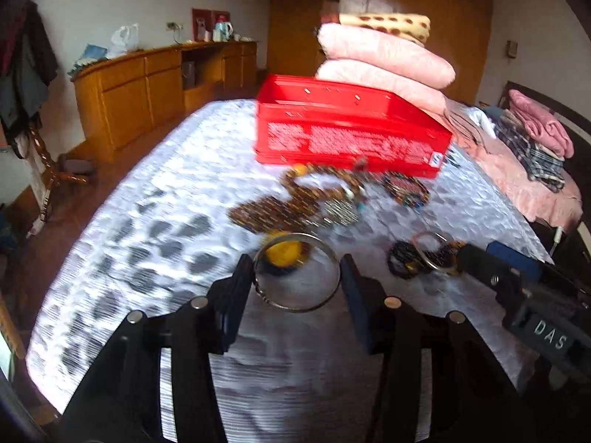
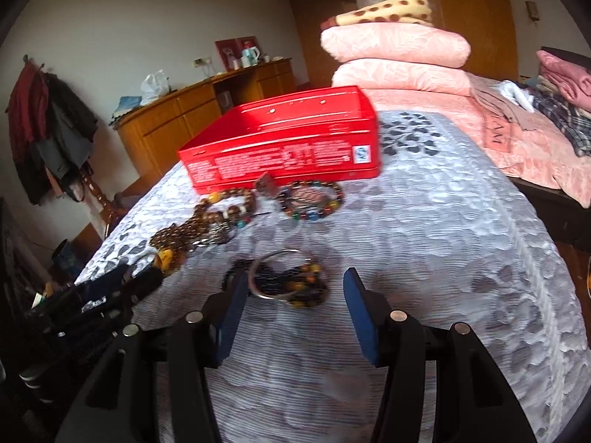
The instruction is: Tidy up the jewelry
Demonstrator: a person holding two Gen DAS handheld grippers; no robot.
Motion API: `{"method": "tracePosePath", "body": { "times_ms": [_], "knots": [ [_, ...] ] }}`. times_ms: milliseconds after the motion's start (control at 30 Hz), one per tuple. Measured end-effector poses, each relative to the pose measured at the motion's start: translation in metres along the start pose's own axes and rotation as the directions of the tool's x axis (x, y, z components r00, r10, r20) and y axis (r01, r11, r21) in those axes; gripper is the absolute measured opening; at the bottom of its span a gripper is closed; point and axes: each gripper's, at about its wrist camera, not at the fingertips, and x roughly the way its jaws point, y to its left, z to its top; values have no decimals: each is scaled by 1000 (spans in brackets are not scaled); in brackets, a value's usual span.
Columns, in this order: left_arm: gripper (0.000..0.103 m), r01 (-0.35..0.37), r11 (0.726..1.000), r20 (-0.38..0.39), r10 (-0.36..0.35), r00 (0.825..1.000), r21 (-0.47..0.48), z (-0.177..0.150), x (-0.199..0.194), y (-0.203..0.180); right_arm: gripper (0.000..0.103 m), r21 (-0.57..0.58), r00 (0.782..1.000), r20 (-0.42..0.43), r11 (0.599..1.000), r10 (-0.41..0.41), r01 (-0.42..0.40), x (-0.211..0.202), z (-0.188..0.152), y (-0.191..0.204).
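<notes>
An open red tin box (image 1: 347,136) (image 2: 284,147) stands on a grey-and-white bedspread (image 1: 155,199) (image 2: 443,229). Bead bracelets and necklaces (image 1: 295,199) (image 2: 221,214) lie in front of it. In the left wrist view a silver bangle (image 1: 297,272) spans the gap between the fingers of my left gripper (image 1: 297,277), touching the left finger and close to the right one. A yellow bead piece (image 1: 284,253) lies behind it. My right gripper (image 2: 293,288) is open above a silver ring with dark and amber beads (image 2: 284,277) (image 1: 424,256).
Pink pillows and a spotted blanket (image 1: 384,51) (image 2: 395,44) are stacked behind the box. Folded clothes (image 1: 535,140) lie at the right. A wooden sideboard (image 1: 147,85) stands against the far wall, with a coat stand (image 1: 26,74) at the left.
</notes>
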Motion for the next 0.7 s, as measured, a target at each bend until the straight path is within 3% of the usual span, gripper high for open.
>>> {"method": "tracePosePath", "body": {
  "times_ms": [267,700],
  "knots": [
    [47,-17,1000,-2,17,1000,-16,7,6,19,55,-7,998,-58,1000,1,-1,17,7,10],
    [47,28,999,-9,-28,1000,-22,8,13,24,60,-22,990,-139,1000,-13,10,42,15,12]
  ]
}}
